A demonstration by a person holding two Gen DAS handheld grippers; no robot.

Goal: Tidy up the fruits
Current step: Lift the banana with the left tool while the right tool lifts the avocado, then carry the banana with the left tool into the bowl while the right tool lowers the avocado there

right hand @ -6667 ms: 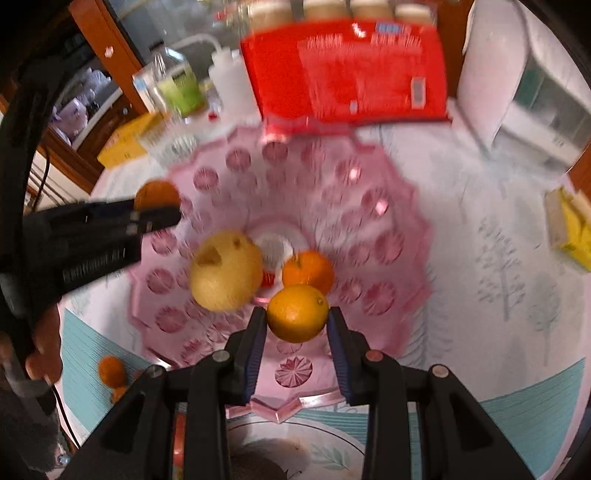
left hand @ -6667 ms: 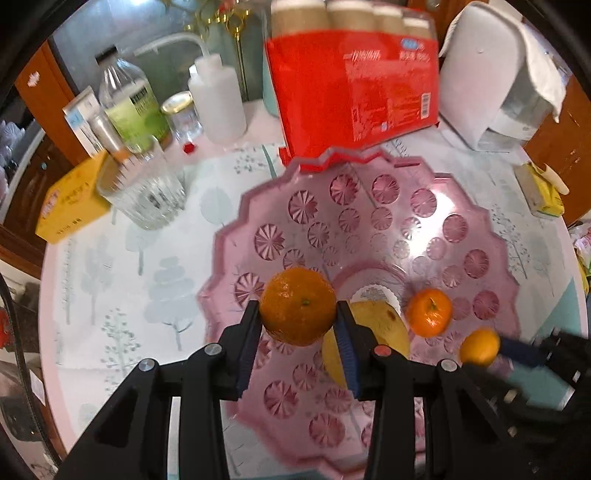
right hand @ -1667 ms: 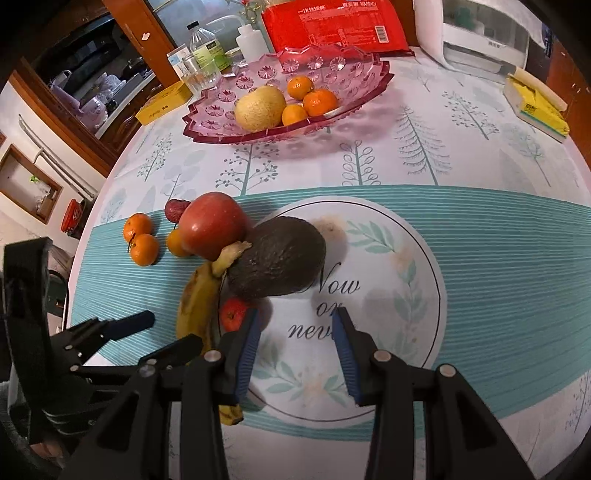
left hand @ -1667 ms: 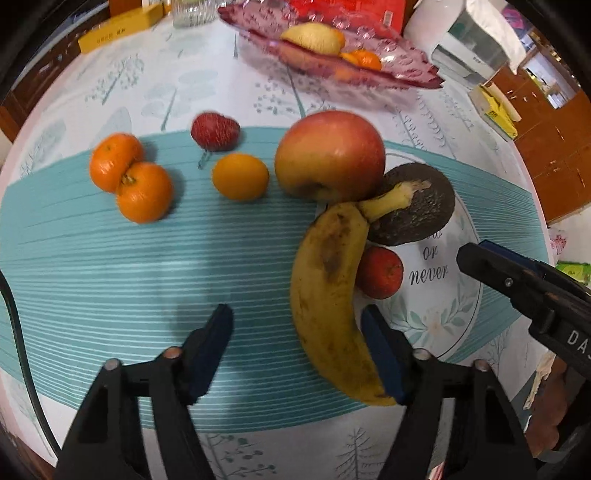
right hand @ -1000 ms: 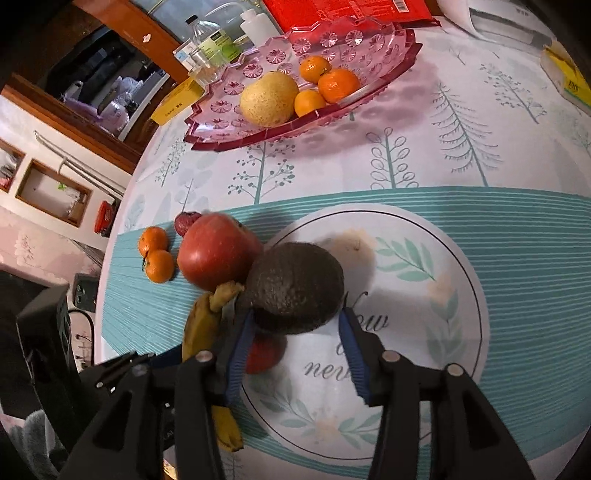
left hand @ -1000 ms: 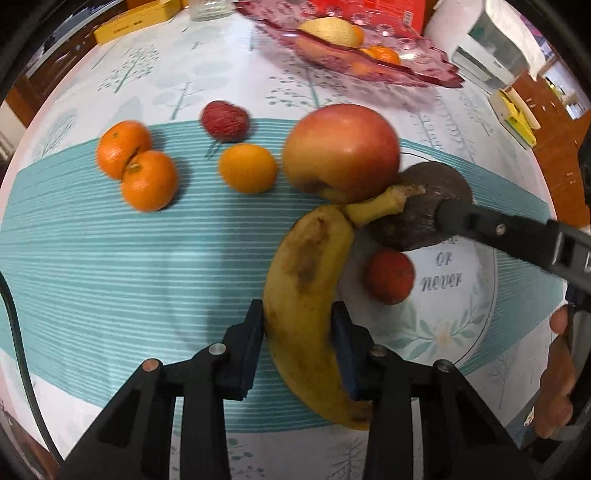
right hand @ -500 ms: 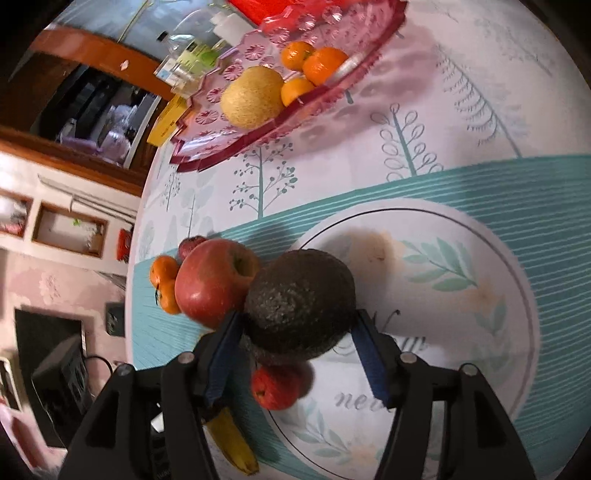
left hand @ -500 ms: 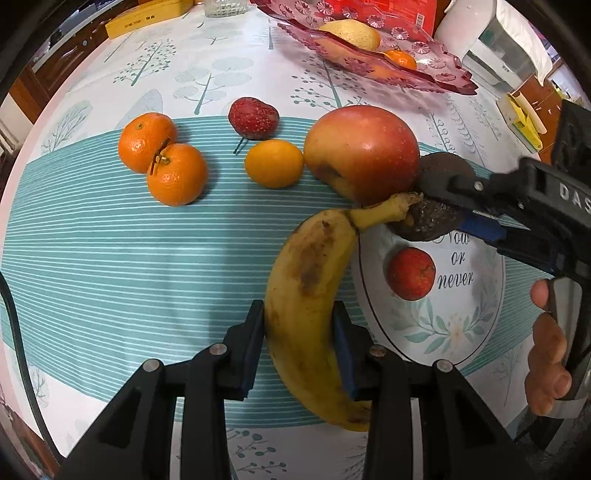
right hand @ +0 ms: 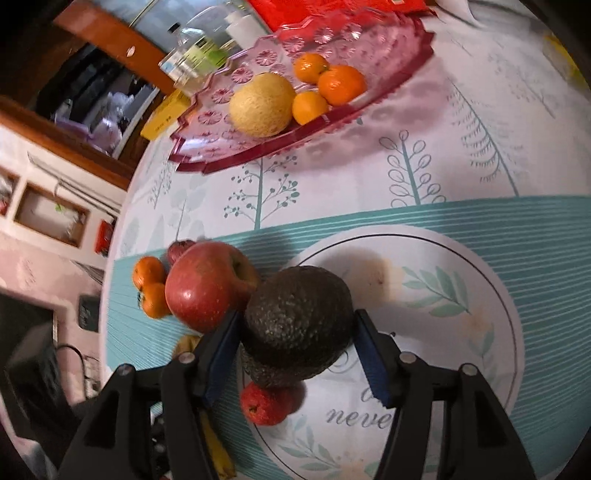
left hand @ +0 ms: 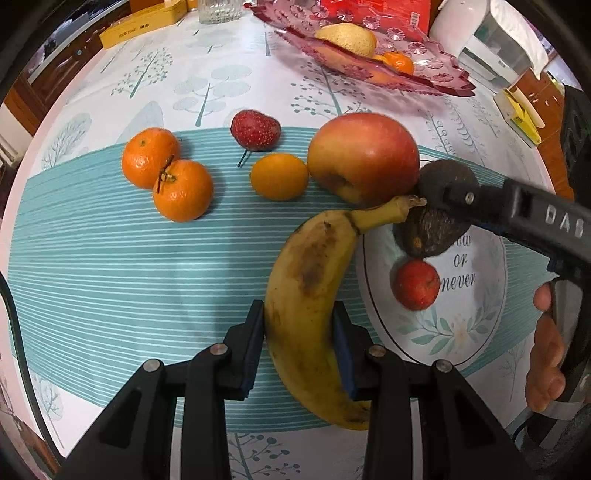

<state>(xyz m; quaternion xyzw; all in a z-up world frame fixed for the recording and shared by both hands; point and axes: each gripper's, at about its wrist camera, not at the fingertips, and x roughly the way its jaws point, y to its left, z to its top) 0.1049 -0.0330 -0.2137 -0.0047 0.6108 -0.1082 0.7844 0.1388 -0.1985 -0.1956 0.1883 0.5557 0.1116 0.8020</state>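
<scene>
My left gripper [left hand: 298,343] is shut on a yellow banana [left hand: 314,291] that lies on the teal tablecloth. My right gripper [right hand: 295,350] is shut on a dark avocado [right hand: 299,321]; it also shows in the left wrist view [left hand: 430,232], next to the banana's stem. A red apple [left hand: 364,158] touches the avocado. A small red fruit [left hand: 415,284] lies below the avocado. Two tangerines [left hand: 168,177], a small orange [left hand: 279,177] and a strawberry [left hand: 255,129] lie to the left. The pink fruit tray [right hand: 388,55] at the back holds a yellow pear [right hand: 262,105] and three oranges [right hand: 328,86].
A yellow box [left hand: 140,27] and a glass [left hand: 219,9] stand at the back left. A red package [left hand: 384,14] and a white appliance [left hand: 491,44] stand behind the tray. A yellow pack [left hand: 521,114] lies at the right. Bottles [right hand: 195,55] stand beside the tray.
Both grippers came back from the tray, where each held an orange, to the front fruit. My left gripper closed on the banana. My right gripper moved onto the avocado and closed on it.
</scene>
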